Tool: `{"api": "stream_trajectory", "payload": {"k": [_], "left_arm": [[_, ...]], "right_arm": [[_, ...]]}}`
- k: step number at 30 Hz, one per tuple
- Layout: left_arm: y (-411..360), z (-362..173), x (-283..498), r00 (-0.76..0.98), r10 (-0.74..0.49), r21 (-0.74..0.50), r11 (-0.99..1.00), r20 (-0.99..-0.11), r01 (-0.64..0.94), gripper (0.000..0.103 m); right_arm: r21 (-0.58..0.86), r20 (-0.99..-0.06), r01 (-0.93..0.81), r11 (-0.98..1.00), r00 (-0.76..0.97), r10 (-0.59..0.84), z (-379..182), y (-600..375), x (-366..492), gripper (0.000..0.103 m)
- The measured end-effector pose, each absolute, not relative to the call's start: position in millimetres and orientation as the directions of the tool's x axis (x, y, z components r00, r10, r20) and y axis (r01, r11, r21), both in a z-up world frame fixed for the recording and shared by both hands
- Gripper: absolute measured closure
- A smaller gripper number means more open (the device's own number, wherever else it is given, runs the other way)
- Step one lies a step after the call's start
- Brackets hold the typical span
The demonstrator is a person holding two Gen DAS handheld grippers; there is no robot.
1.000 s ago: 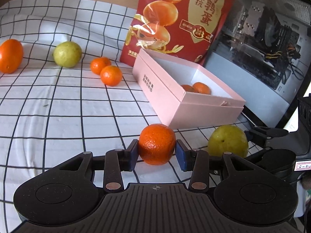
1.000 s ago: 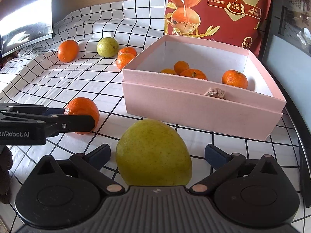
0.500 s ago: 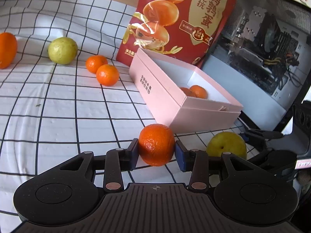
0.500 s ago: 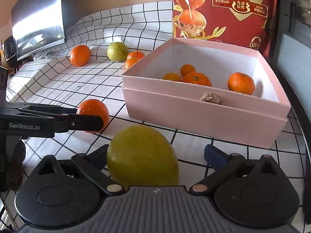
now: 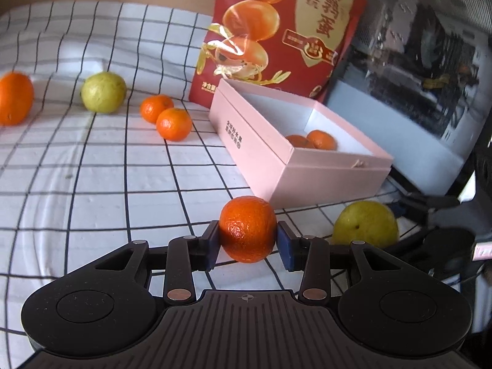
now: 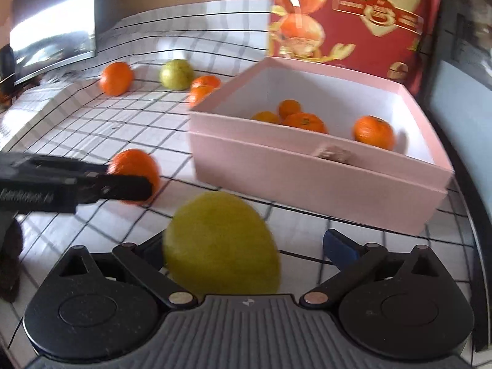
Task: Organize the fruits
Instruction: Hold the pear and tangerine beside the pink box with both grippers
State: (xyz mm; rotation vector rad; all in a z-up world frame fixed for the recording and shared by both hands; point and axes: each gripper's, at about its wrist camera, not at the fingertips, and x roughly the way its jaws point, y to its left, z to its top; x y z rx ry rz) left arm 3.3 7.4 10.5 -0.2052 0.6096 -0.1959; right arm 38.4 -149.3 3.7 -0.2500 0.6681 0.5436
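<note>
orange mandarin (image 5: 247, 229) sits clamped between the left gripper (image 5: 247, 243) pads, near the pink box (image 5: 323, 181), likely bound there. right gripper (image 6: 246, 246) jaws stand wide around the yellow-green fruit (image 6: 221, 243), right pad clear, not gripping.

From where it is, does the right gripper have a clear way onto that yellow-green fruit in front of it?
Probably yes. The yellow-green fruit already sits between the right gripper's spread fingers, nothing blocking; one finger stands clear of it, so it isn't clamped yet.

Left tool (image 5: 248, 241) angled downward, blue pads (image 5: 212, 246) clamped on both sides of its load; right tool (image 6: 246, 246) also tilted down, jaws spread wide, far pad not touching.
</note>
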Motion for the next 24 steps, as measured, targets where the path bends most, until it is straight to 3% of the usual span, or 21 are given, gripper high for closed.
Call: {"api": "stream_trajectory", "payload": {"k": [5, 11, 20, 24], "left_arm": [[-8.5, 13.0, 0.6, 0.809, -0.177, -0.133, 0.983, -0.561, 0.123, 0.059], [-2.9, 10.7, 3.7, 0.798, -0.205, -0.175, 0.976, -0.567, 0.126, 0.06], [-14.5, 11.4, 3.8, 0.804, -0.147, -0.124, 0.988, -0.576, 0.092, 0.06], [-7.2, 10.8, 3.8, 0.806, -0.171, -0.176, 0.981, -0.567, 0.084, 0.06]], "right_arm": [[-0.058, -0.647, -0.544, 0.837, 0.659, 0.384, 3.1, -149.0, 39.9, 0.001], [-0.057, -0.643, -0.541, 0.839, 0.663, 0.384, 3.2, -149.8, 39.4, 0.001], [-0.06, -0.645, -0.545, 0.836, 0.66, 0.384, 3.6, -148.9, 38.5, 0.0], [-0.064, -0.647, -0.543, 0.837, 0.661, 0.379, 3.8, -148.1, 38.6, 0.0]]}}
